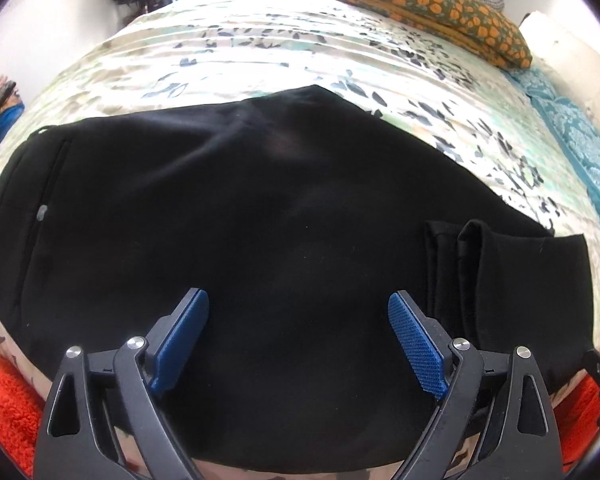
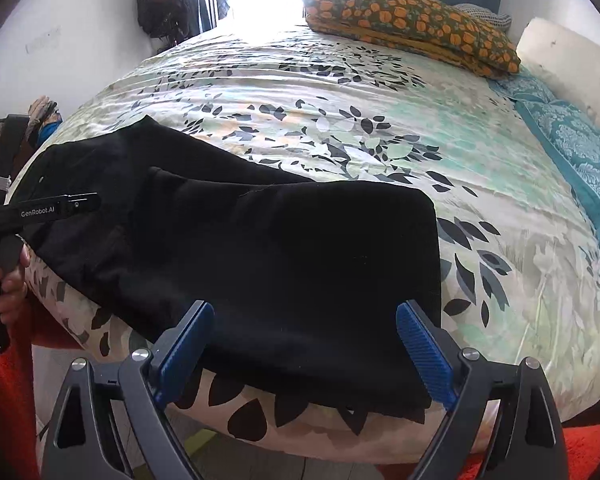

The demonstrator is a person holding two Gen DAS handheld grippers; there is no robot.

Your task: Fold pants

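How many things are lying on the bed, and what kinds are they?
Black pants: 1
Orange flowered pillow: 1
Teal patterned pillow: 1
Total: 3 on the leafy bedspread. Both claws, left claw and right claw, are open, holding nothing.

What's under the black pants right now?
The black pants lie on the leaf-print bedspread, near the bed's front edge. The print shows all around them; whatever sits directly beneath the fabric is covered. Both grippers, left and right, are open above them.
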